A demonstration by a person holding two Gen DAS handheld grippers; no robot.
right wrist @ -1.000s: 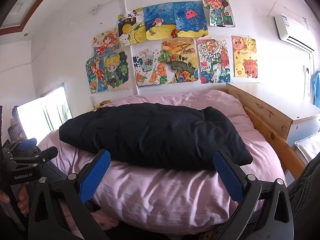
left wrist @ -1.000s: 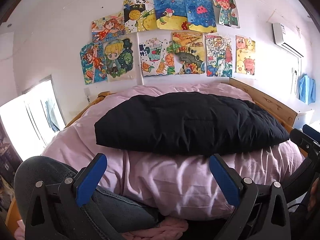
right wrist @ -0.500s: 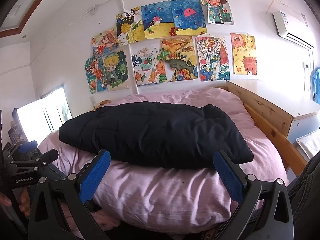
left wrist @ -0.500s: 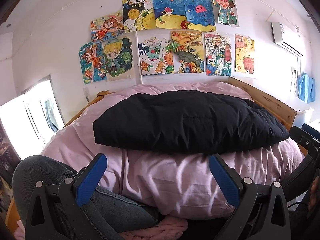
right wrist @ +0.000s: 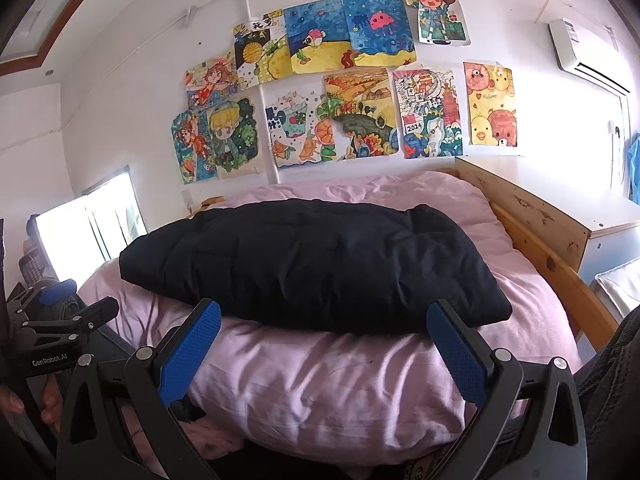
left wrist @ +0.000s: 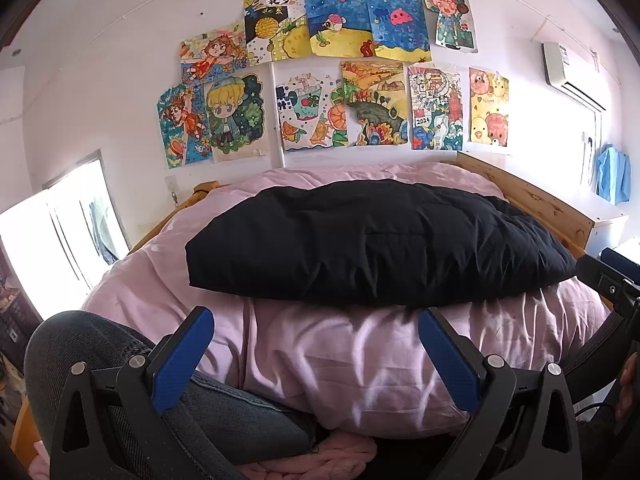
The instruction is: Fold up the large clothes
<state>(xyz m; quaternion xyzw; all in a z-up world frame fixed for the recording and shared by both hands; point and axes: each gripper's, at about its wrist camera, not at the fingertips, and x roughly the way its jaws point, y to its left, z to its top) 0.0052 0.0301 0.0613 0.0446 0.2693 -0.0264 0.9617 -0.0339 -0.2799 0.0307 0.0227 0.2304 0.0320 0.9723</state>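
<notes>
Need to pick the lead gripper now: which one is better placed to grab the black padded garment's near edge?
Right, probably. The right gripper is open with its fingertips level with the black padded garment's near edge; the left gripper is open but sits lower, with pink duvet between.

The air conditioner [right wrist: 588, 60] is cut off by the fisheye edge.

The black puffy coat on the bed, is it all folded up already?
Looks nearly done: the black coat lies on the pink duvet as one compact bundle, no sleeves sticking out. Nothing is in hand: the left gripper and right gripper hang open, short of it. Maybe only tidying is left.
</notes>
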